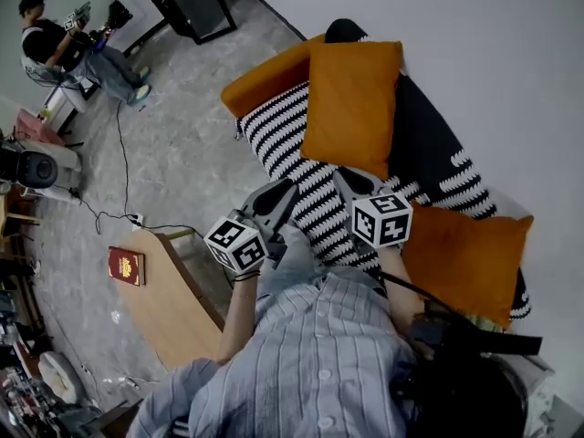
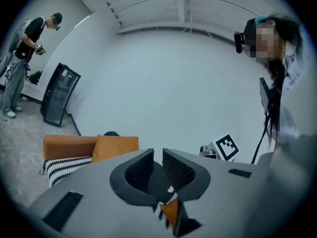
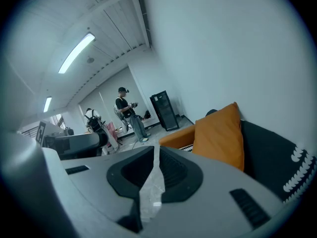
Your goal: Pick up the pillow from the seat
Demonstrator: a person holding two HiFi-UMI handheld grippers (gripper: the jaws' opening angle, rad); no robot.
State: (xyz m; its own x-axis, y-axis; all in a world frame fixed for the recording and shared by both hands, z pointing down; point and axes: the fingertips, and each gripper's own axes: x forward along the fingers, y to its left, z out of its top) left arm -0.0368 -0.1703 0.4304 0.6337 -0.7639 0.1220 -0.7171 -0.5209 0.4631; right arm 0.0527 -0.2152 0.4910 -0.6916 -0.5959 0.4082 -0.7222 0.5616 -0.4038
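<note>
My left tongs (image 1: 281, 192) are pressed together with nothing between them, and my right tongs (image 1: 346, 180) are closed and empty too. Both hover side by side above the front edge of the striped sofa seat (image 1: 274, 130). The orange pillow (image 1: 351, 108) stands on that seat and leans against the dark backrest (image 1: 424, 144), ahead of both tongs and clear of them. A second orange pillow (image 1: 470, 258) sits at the sofa's near end, on my right. A red book (image 1: 126, 265) lies on the wooden counter (image 1: 178, 304) to my left.
</note>
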